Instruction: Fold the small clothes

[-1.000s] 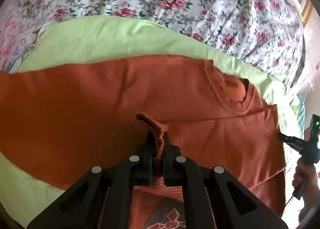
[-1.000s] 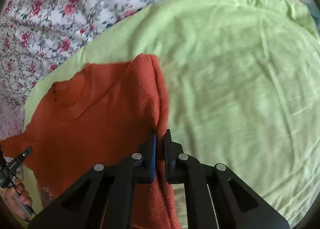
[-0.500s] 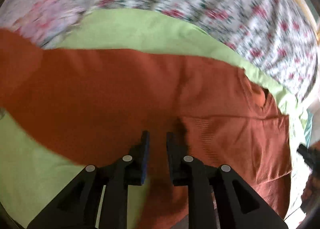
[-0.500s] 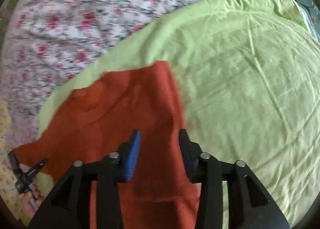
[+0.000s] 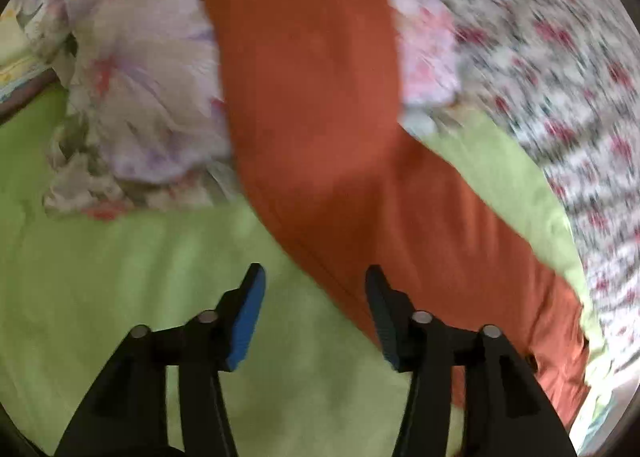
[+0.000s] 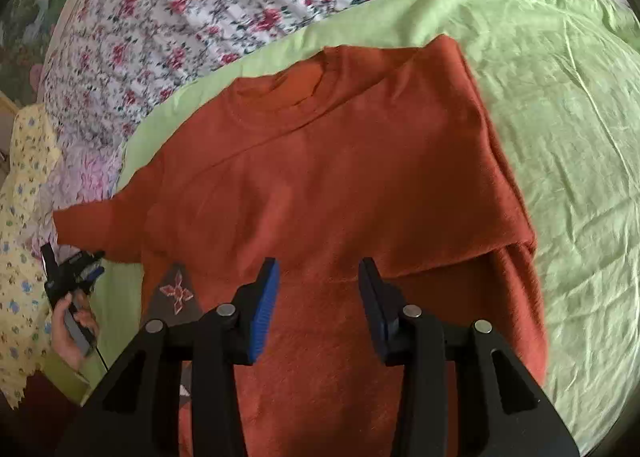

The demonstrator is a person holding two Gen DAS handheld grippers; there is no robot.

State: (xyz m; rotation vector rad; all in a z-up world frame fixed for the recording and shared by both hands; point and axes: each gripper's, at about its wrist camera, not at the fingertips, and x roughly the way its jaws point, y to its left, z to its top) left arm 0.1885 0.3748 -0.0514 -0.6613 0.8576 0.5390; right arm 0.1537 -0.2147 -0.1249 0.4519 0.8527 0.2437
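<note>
Lying flat on green sheet (image 6: 560, 97): rust sweater (image 6: 340, 177).

1. This is a bedroom in a home.
2. A white bedspread (image 6: 192, 13) printed with red roses covers a wide soft surface.
3. A light green sheet (image 6: 560, 105) lies spread over it, creased.
4. A pale flowered pillow (image 5: 132, 97) rests on the green sheet.
5. A yellow patterned cloth (image 6: 24, 193) lies at the edge.
</note>
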